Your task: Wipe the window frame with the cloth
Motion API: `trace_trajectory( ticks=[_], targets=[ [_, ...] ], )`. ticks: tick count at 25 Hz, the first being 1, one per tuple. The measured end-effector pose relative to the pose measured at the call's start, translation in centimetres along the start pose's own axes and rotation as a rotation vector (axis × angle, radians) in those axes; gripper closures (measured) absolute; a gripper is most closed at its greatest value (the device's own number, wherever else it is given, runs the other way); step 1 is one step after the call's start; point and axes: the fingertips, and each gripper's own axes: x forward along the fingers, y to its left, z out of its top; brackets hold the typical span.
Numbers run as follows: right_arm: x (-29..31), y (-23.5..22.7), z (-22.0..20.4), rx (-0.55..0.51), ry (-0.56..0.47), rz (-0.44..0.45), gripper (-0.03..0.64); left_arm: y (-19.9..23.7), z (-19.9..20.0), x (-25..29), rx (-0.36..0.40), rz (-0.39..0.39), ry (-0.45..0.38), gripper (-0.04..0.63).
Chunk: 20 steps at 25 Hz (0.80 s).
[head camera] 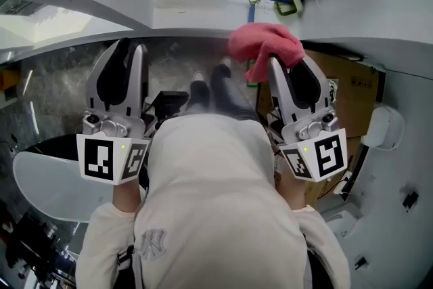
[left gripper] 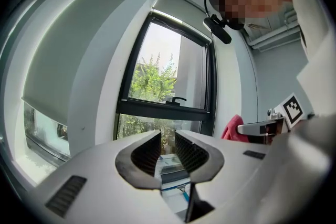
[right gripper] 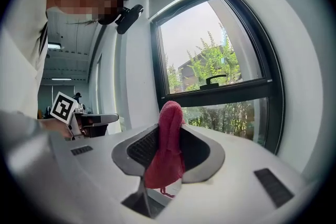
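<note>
pink cloth [head camera: 265, 45] in right gripper [right gripper: 168, 136] jaws, apart from window frame [right gripper: 220, 93].

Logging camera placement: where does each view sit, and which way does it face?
Head view: on the head, steeply down; torso, sleeves, left gripper, right gripper show.
Left gripper view: along its empty, slightly parted jaws toward the window frame.
Right gripper view: along jaws shut on the cloth, same direction.
Both gripper views share that frame.
</note>
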Motion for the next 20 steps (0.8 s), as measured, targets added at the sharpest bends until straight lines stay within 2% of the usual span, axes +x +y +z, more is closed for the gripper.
trace_trajectory(
  ticks=[3,9,20],
  targets=[
    [0.7,-1.7,0.3,0.003,-0.002,-0.001,0.494,-0.8,0.3,1.9,0.003,-0.006,-0.002,0.505],
    [3.2,-5.1,2.2,-0.017,-0.033,0.058,0.494,-2.2,1.9,5.2,0.015,0.027,-0.043,0.505],
    [7.6,-9.7,4.2,-0.067,-0.053,0.171,0.494,-1.9,3.1,9.0,0.038,0.156,-0.097,0.505]
  ],
)
